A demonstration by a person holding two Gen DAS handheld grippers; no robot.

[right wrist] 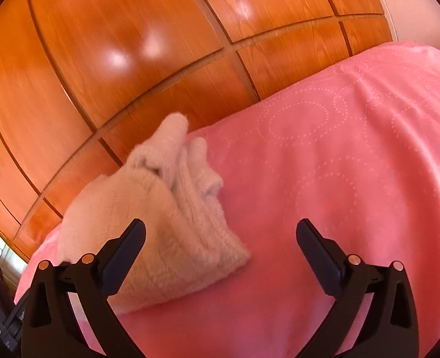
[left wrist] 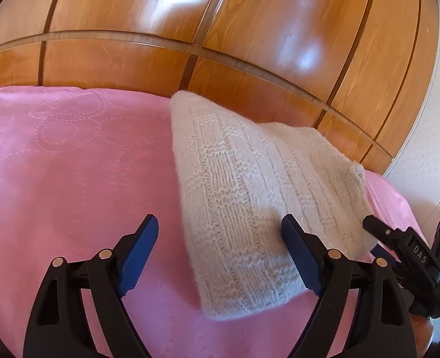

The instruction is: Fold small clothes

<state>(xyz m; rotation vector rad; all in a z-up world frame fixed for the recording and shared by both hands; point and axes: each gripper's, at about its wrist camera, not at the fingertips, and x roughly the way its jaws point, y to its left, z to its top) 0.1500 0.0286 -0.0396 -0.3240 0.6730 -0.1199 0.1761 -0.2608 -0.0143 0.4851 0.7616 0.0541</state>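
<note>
Folded white knit garment (left wrist: 258, 197) laid on pink bedspread (left wrist: 70, 164); left gripper (left wrist: 220, 253) and right gripper (right wrist: 220, 253) spread wide, nothing pinched; fold judged complete, next garment required, none seen ahead

Only legible txt: "DAS", white letters on black body of right gripper (left wrist: 369, 223), left wrist view.

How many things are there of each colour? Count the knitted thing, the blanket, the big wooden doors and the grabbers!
White: 1, knitted garment
Pink: 1, bedspread
Brown: 1, wooden wardrobe
Black: 2, left hand-held gripper and right hand-held gripper
Total: 5
</note>
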